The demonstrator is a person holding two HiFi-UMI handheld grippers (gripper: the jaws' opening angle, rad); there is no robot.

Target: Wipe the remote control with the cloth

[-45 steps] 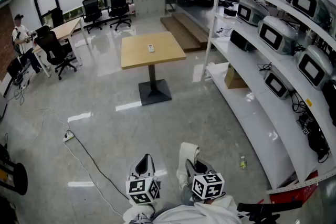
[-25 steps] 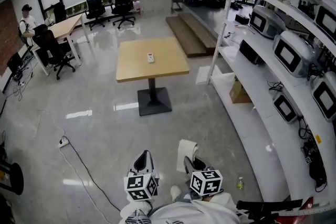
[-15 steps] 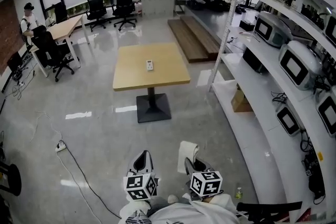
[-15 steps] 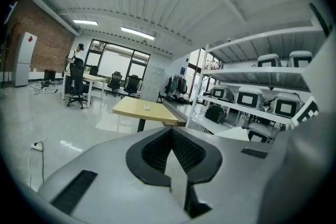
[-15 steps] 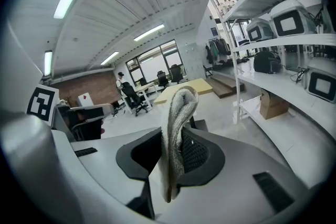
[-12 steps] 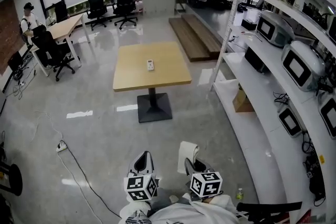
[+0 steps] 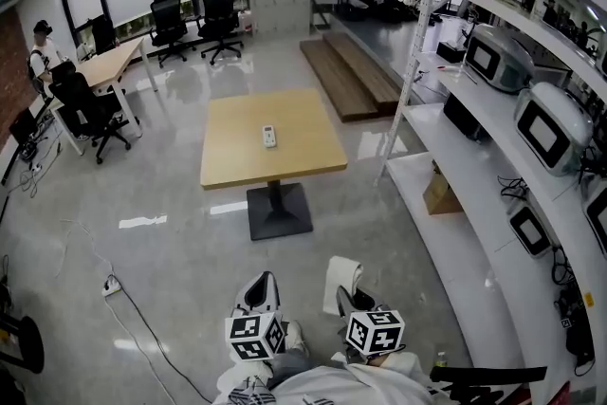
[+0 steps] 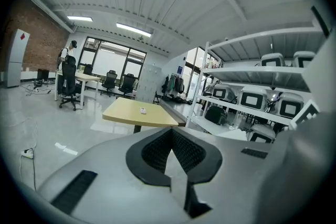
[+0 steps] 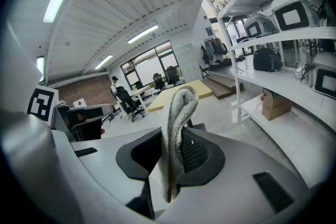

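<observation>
remote: The remote control point(image 7: 269, 136) is seen lying flat near the middle of the table point(image 7: 285, 171) top, well in from every edge, with nothing else on the top.

distance: It's well apart from both grippers, with open floor between, so wiping can't be counted as started yet.

right gripper: The right gripper point(image 9: 176, 140) is clamped on the cloth point(image 9: 177, 113). A folded loop is left sticking out past the jaws and a short tail hangs below.

left gripper: The left gripper point(image 8: 171, 132) is closed all the way, and nothing is caught between the jaws.

cloth feel: Soft, limp towel stuff, probably. It can be expected to flop and drag, so the loop end would best be pressed flat on the remote.

remote feel: Likely light, stiff, smooth plastic. On that slick table top it could easily be pushed around by the cloth.

where to grab: The remote would best be pinched across its long sides near one end by the left gripper, so the rest is left bare for wiping.

watch out: Buttons could be mashed if too much force is used.
</observation>
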